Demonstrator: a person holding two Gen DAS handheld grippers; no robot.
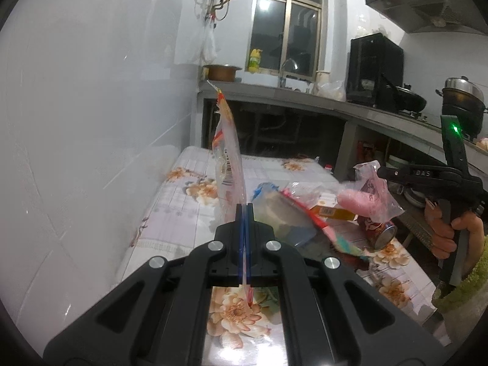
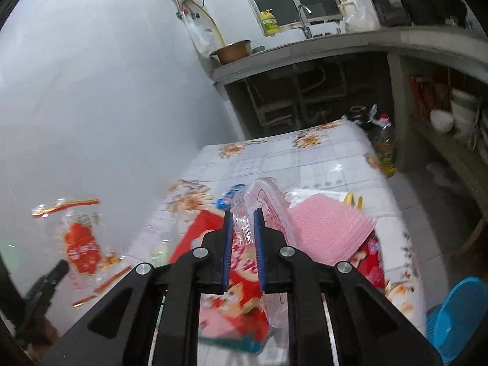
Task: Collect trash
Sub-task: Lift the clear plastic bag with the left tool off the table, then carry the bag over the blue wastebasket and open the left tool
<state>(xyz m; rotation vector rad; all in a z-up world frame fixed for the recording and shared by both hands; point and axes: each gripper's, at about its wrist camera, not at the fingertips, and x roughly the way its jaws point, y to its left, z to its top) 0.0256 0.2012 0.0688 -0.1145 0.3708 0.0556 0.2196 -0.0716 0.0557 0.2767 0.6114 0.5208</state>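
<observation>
White tiled kitchen walls filled the left of both views, with a grey counter (image 1: 305, 99) crossing the upper middle under a dark window (image 1: 286, 30). Below it stood a table covered by a glossy floral cloth (image 1: 183, 213), with the trash heaped at centre frame: a red printed packet (image 2: 244, 280), a pink sheet (image 2: 329, 231), a yellow box (image 1: 332, 212) and a tipped red drink can (image 1: 379, 231).

At the bottom centre of the left wrist view, the left gripper (image 1: 244, 213) was clenched on a clear plastic wrapper (image 1: 227, 164) with red print and a barcode, standing upright above its fingers.

The right gripper (image 2: 244, 225) was clamped on a crumpled clear plastic bag (image 2: 262, 201), which in the left wrist view hung off the table at right, showing pink inside. A hand (image 1: 451, 231) gripped its handle.
</observation>
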